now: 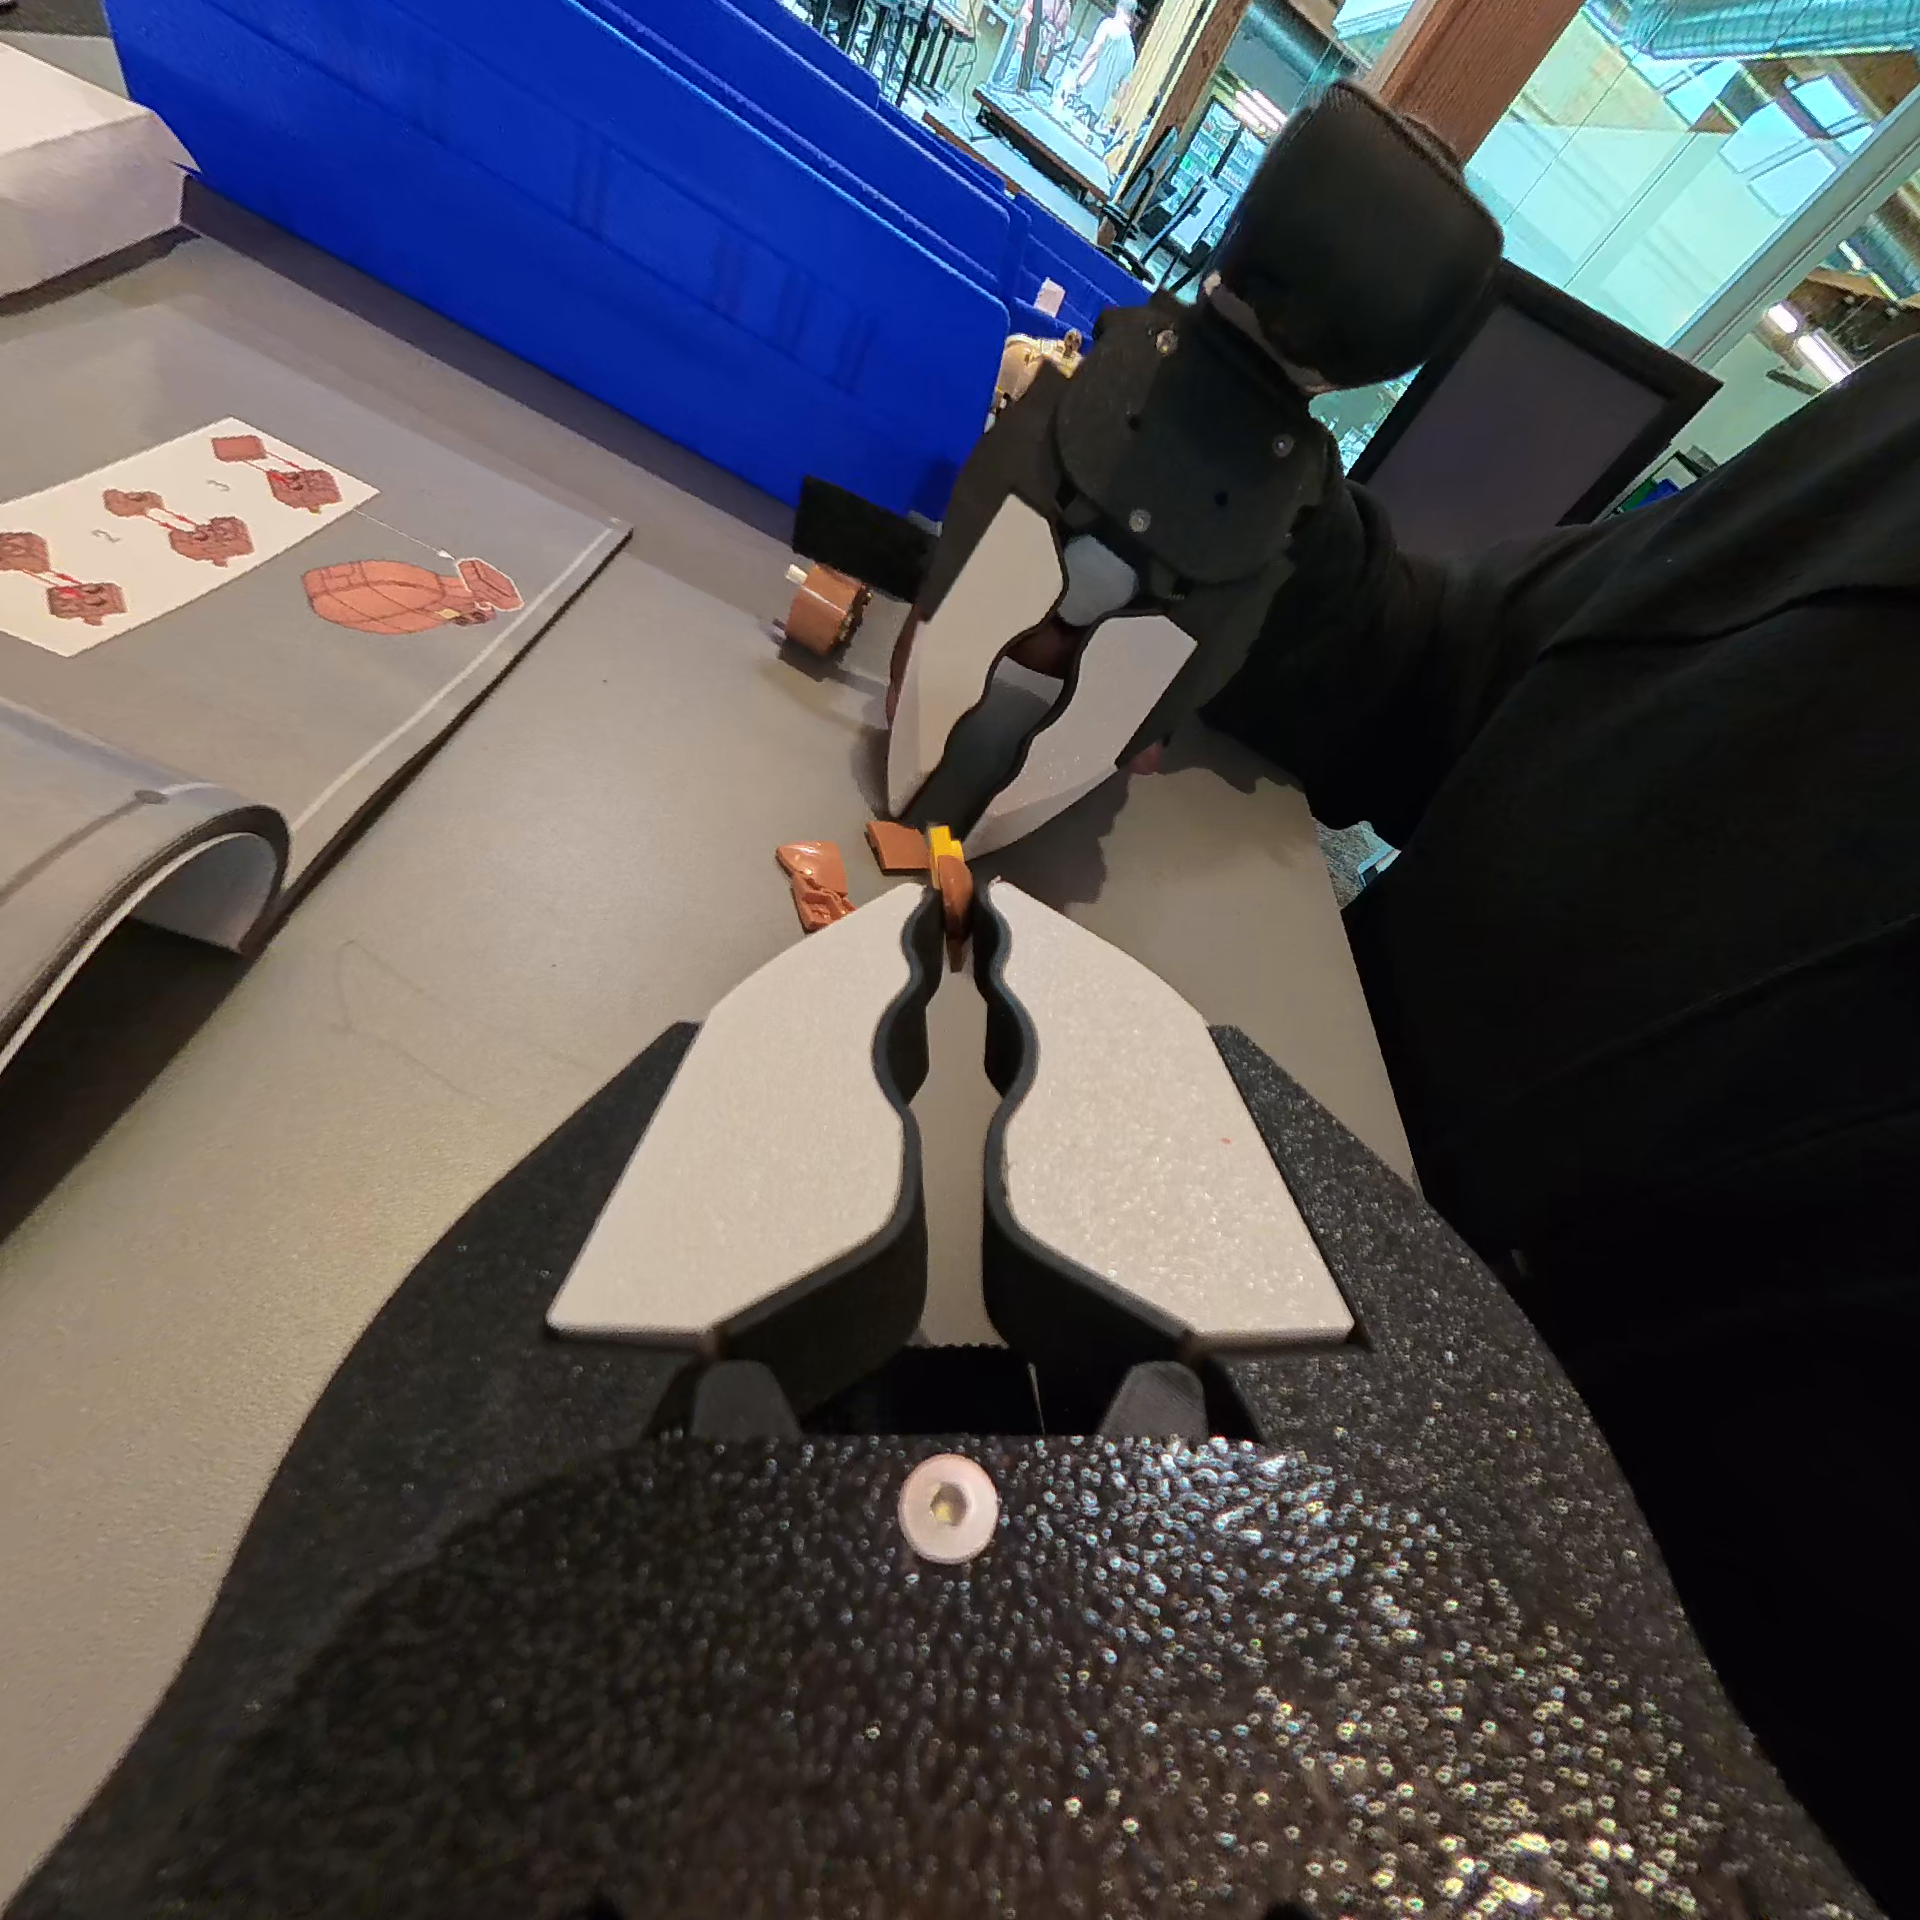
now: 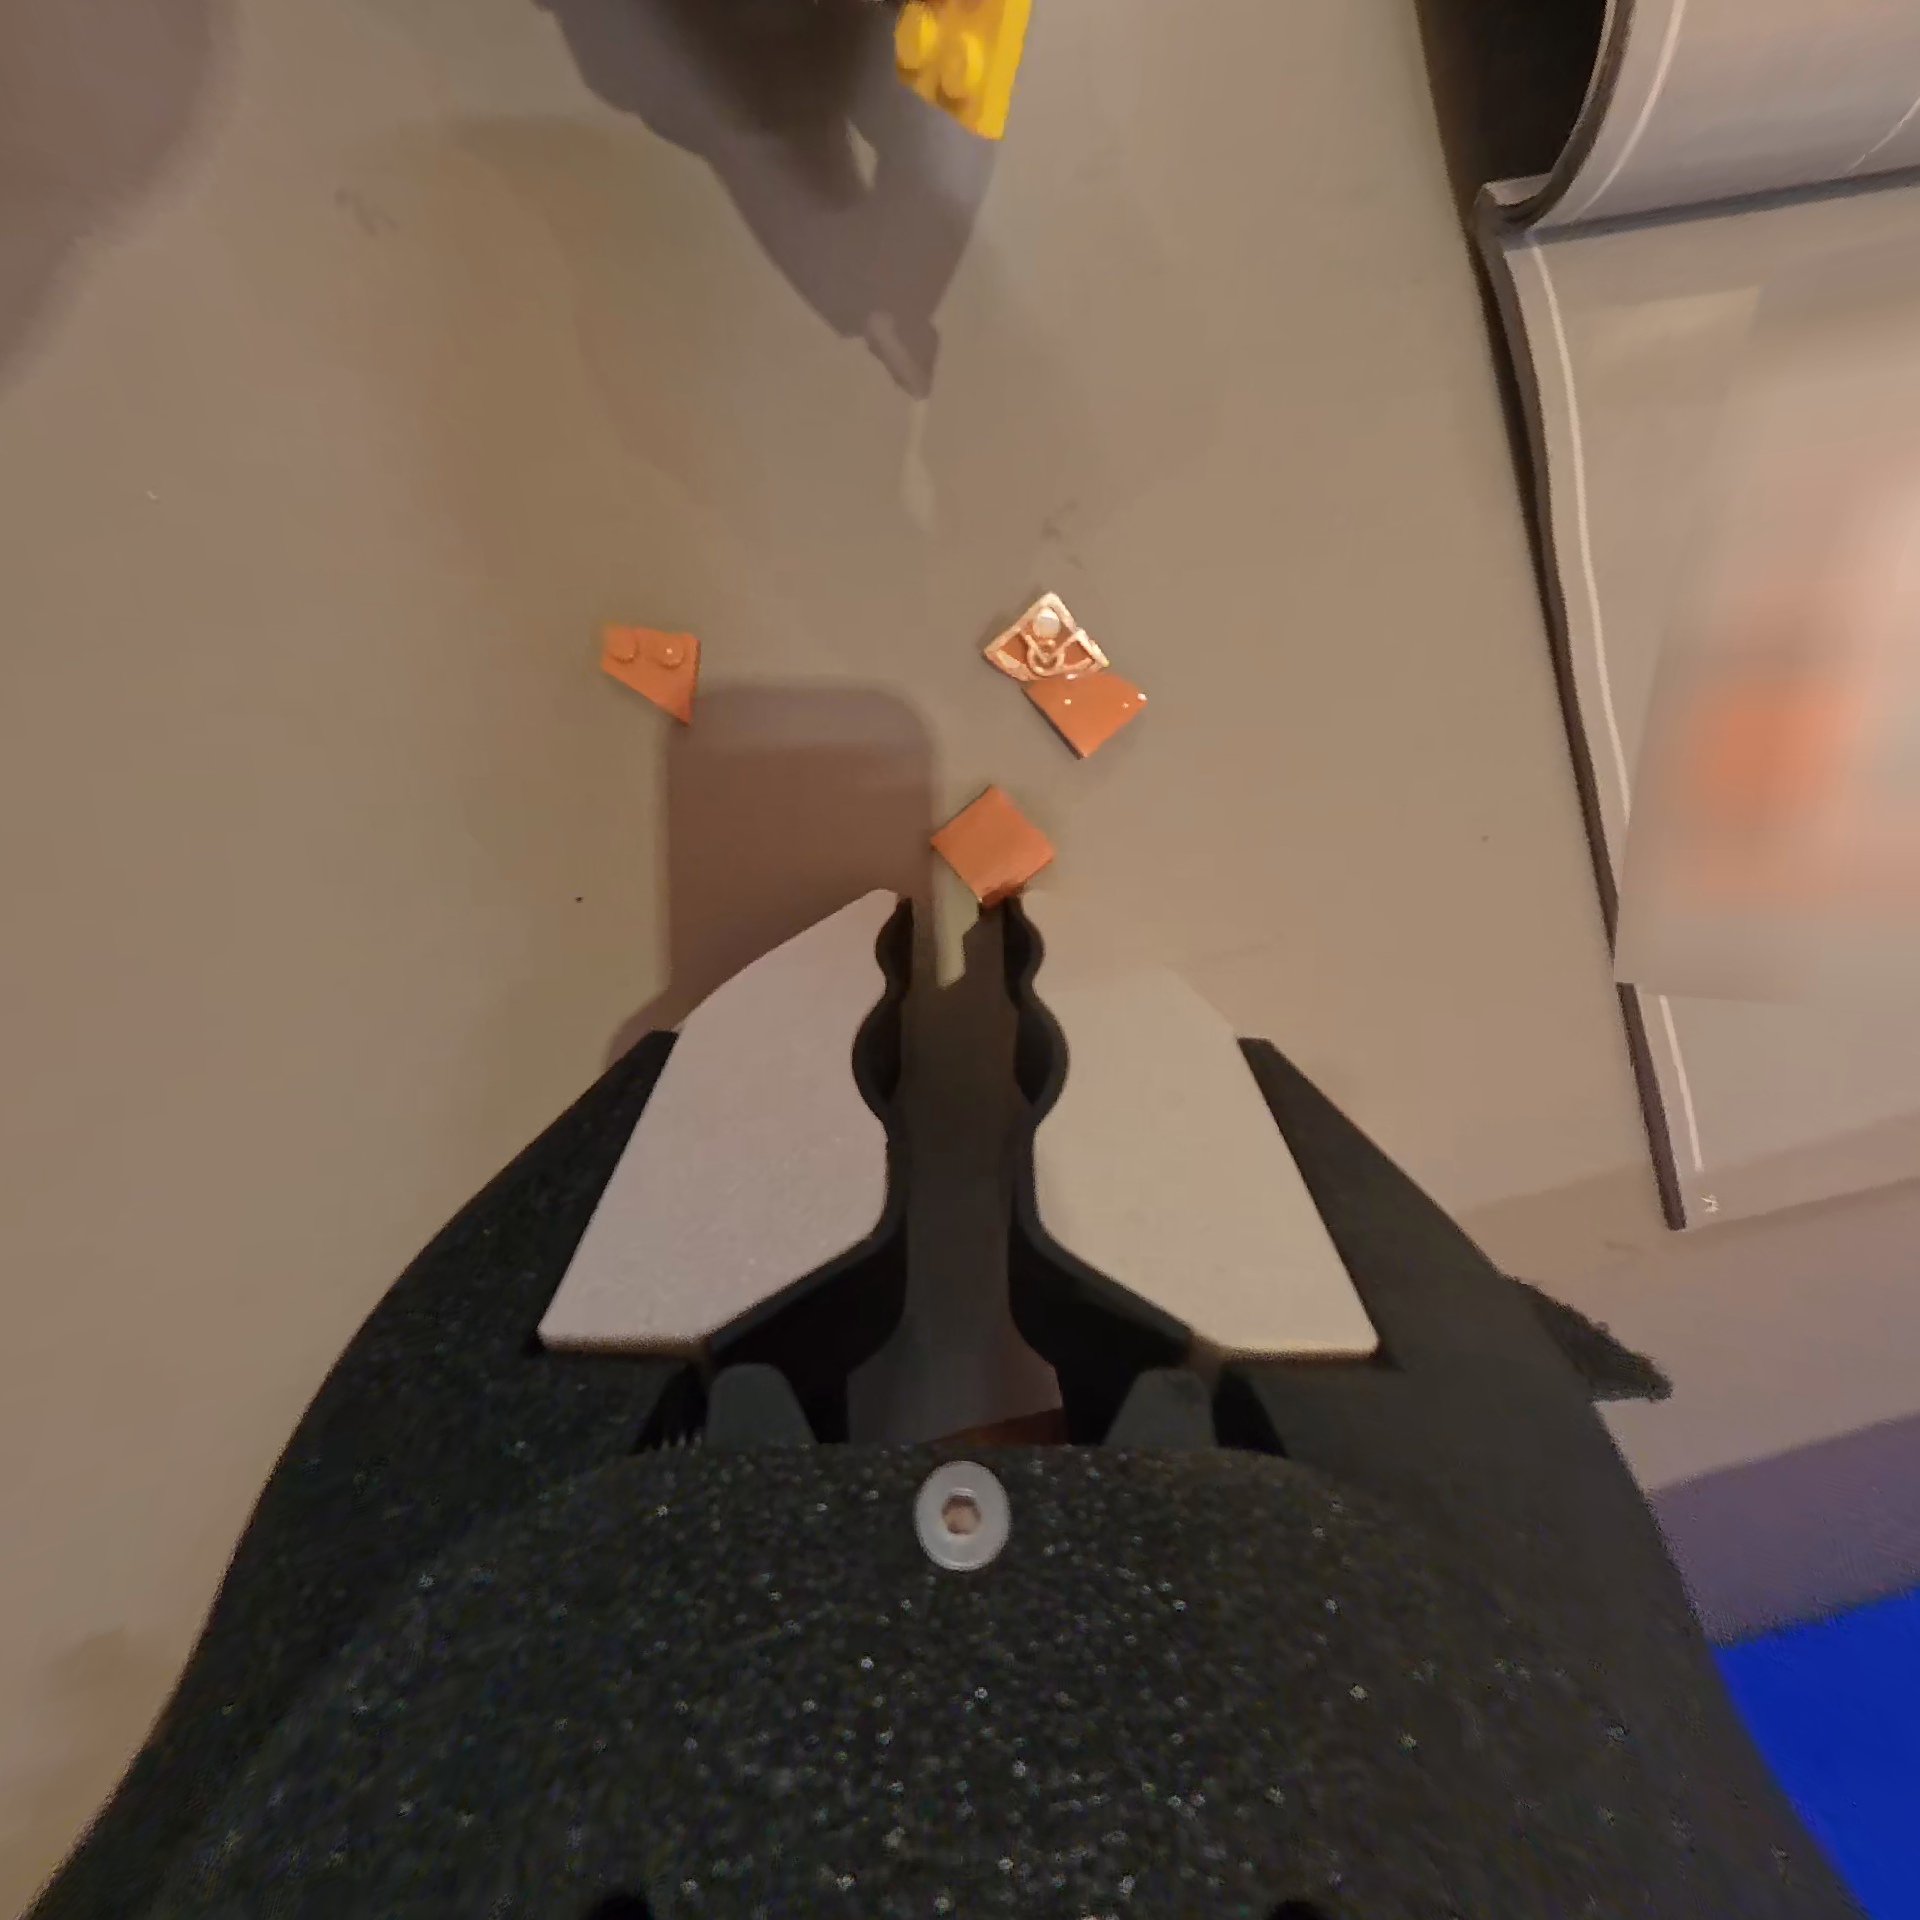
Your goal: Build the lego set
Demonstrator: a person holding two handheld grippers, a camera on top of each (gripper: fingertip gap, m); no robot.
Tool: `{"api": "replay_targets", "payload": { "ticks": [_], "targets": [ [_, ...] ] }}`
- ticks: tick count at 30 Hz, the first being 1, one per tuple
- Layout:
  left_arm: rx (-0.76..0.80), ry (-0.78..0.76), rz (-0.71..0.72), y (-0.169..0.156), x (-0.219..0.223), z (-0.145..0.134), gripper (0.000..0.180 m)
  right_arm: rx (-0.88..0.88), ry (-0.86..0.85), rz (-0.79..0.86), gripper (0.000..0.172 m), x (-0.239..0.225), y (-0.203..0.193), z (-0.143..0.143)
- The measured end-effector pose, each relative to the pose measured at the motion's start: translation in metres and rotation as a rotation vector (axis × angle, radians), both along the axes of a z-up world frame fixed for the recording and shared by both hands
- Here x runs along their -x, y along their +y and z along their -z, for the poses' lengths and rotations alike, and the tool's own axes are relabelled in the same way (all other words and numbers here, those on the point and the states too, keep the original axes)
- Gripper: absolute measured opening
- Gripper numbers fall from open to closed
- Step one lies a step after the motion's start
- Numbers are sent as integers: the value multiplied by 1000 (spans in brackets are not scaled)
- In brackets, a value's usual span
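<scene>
A small brown-and-yellow brick assembly (image 1: 951, 883) sits pinched edge-on at the very tips of the left gripper (image 1: 951, 914); the fingers (image 1: 831, 1039) stand almost together with their pads pressed on its brown part, and the yellow plate (image 1: 943, 847) juts forward past the tips, seemingly so that face stays reachable; the right gripper (image 1: 935, 821) points down just beyond those tips.

In the right wrist view, the right gripper (image 2: 961, 914) has its jaws a narrow way apart over the grey table (image 2: 312, 520); a brown square tile (image 2: 992, 844) lies just ahead of the right-hand fingertip (image 2: 1023, 925), touching or nearly so; whether the pads press on it cannot be told, and it looks to rest flat on the table.

Farther ahead of these fingers lie a brown wedge plate (image 2: 652, 670) to the left and a glossy brown tile (image 2: 1089, 717) with a patterned piece (image 2: 1047, 639) to the right; a brown round part (image 1: 826, 608) stands well beyond; an open instruction booklet (image 1: 260, 582) lies off to the side, likely for reference, with blue bins (image 1: 571, 208) behind it.
</scene>
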State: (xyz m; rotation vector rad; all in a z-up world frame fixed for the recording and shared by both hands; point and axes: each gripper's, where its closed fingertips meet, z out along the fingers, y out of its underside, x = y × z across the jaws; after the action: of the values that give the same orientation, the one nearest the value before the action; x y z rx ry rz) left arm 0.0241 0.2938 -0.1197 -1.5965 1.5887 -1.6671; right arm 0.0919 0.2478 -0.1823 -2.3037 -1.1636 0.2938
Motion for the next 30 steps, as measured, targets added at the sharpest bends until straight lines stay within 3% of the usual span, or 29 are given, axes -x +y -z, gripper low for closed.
{"api": "replay_targets", "payload": {
  "ticks": [9, 14, 30],
  "targets": [
    [0, 2, 5, -1, 1, 0, 5, -1, 47, -81, 16, 14, -9, -5],
    [-15, 12, 22, -4, 1, 2, 5, -67, 33, -18, 18, -1, 7, -8],
    [-66, 35, 48, -11, 1, 7, 5, -15, 62, 59, 14, 10, 12, -1]
  ]
}}
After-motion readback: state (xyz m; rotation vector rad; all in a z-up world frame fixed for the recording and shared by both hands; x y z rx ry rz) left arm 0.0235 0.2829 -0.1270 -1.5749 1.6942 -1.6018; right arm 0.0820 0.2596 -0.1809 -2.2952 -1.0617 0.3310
